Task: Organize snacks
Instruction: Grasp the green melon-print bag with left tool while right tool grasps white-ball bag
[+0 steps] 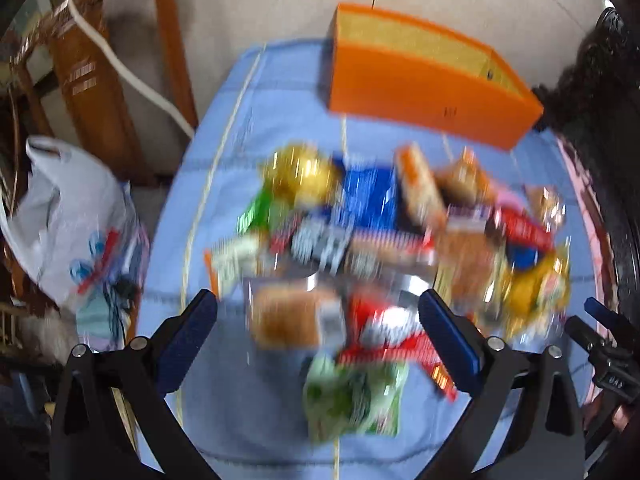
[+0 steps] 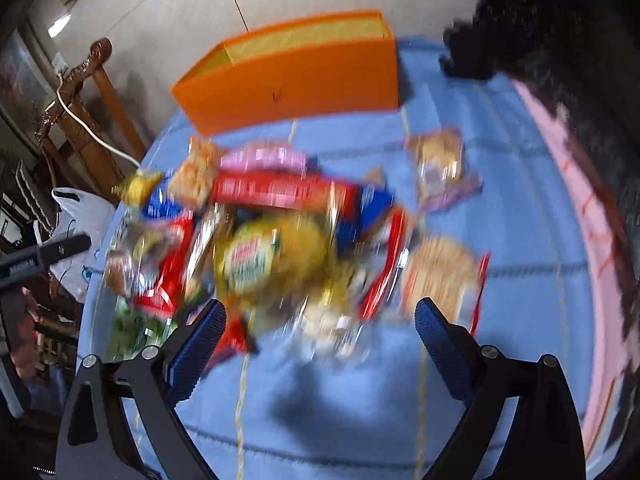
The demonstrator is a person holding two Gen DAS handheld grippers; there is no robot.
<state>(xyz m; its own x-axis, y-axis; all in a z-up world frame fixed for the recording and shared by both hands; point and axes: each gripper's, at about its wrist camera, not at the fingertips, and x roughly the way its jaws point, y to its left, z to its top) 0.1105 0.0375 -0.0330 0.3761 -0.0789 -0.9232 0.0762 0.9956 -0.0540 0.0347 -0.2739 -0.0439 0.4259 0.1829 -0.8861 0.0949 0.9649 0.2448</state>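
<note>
Both the left gripper [image 1: 318,312] and the right gripper [image 2: 320,318] stood wide and empty above the snack packets [image 2: 276,256]; these looked light, crinkly and slippery, best pinched at a sealed edge.

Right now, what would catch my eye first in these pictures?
Probably the bright orange box, standing open-topped at the far side of the blue cloth. Next, the jumbled snack pile in the middle of the cloth, nearer than the box and blurred. Both the left hand-held gripper and the right hand-held gripper are open above the pile, holding nothing.
</note>
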